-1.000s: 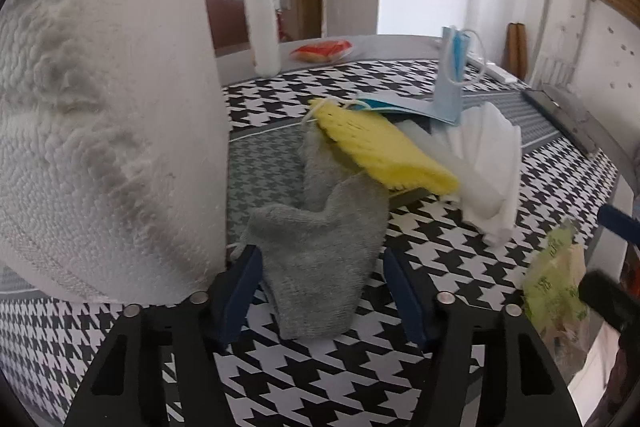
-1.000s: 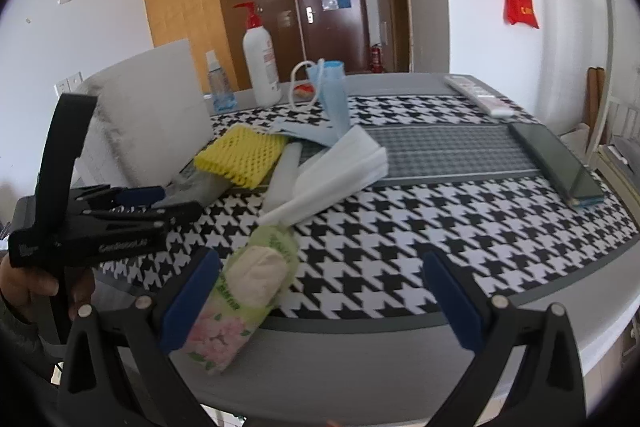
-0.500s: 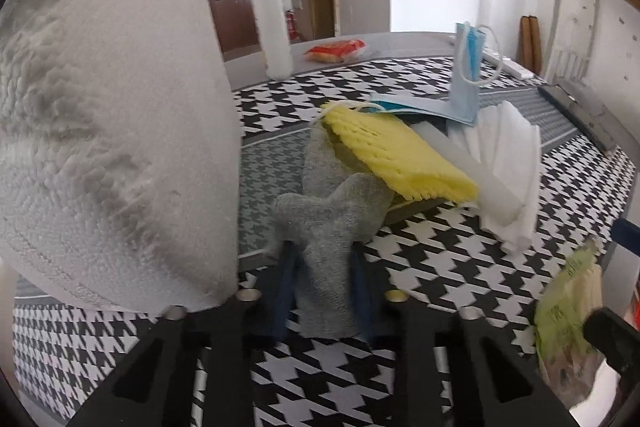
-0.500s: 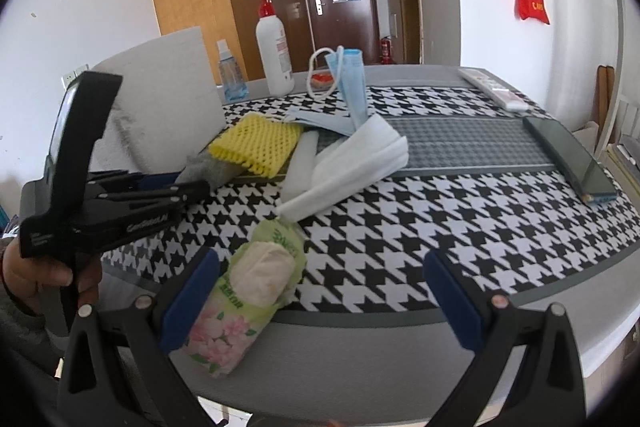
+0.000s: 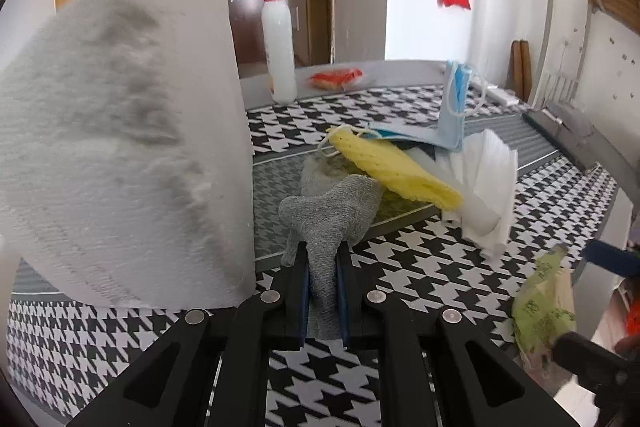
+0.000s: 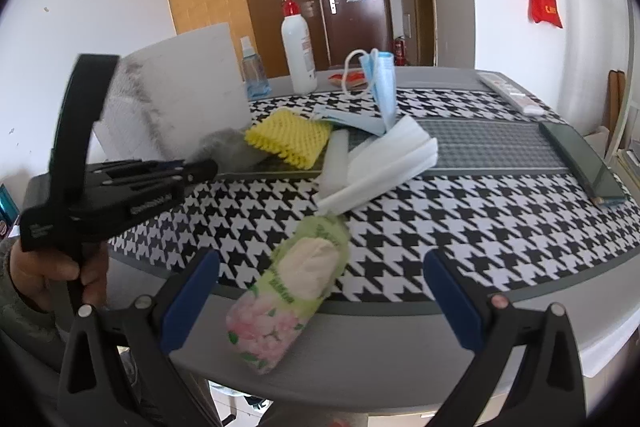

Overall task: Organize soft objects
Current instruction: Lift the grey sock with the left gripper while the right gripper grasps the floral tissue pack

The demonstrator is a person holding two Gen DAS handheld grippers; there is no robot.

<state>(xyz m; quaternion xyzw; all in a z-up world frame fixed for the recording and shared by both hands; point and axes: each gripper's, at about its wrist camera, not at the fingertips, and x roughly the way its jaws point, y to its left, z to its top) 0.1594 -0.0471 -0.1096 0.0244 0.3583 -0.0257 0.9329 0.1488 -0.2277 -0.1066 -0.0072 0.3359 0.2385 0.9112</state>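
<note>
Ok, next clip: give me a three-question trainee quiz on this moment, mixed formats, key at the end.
1. True or false: the left tool is empty.
2. Which item lies partly on top of the grey sock? A) the yellow foam net B) the tissue pack C) the pump bottle
3. Fill in: the right tool has its fingers ___ on either side of the tissue pack.

Key
1. False: its jaws are closing, with the grey sock pinched between them.
2. A
3. open; the blue pads stand clear of the pack and do not touch it.
</note>
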